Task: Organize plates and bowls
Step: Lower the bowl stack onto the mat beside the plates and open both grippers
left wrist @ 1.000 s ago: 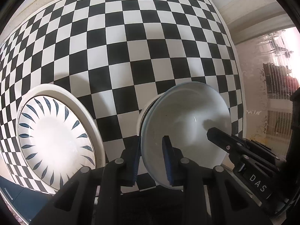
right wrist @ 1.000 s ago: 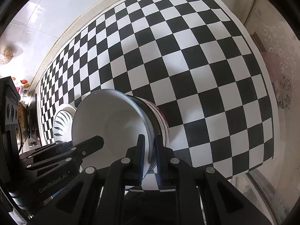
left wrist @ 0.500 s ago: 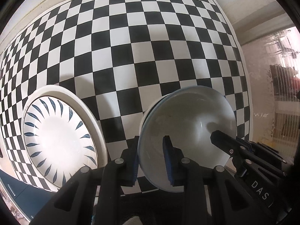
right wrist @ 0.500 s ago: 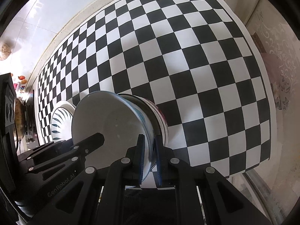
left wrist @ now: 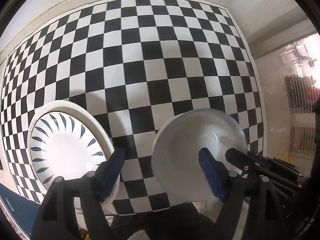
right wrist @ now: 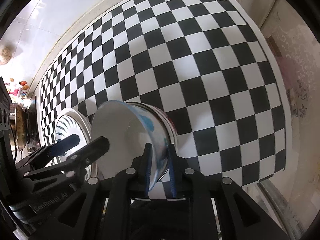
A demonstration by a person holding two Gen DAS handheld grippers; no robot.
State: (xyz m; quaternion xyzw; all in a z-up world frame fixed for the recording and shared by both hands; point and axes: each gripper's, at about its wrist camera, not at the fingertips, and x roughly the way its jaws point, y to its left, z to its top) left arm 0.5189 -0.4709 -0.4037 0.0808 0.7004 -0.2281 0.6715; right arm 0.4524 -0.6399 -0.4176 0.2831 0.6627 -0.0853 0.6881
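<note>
Right tool (right wrist: 159, 167) hides the motion-blurred bowl's (right wrist: 118, 138) near rim.

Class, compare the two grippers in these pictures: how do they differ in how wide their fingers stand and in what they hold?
The left gripper stands wide open; the right gripper is shut on the bowl.
The left gripper grips nothing, with one finger in front of the plate and the other in front of the bowl; the right gripper clamps the bowl's rim.
Both are black with blue pads, above the checkered mat.
</note>
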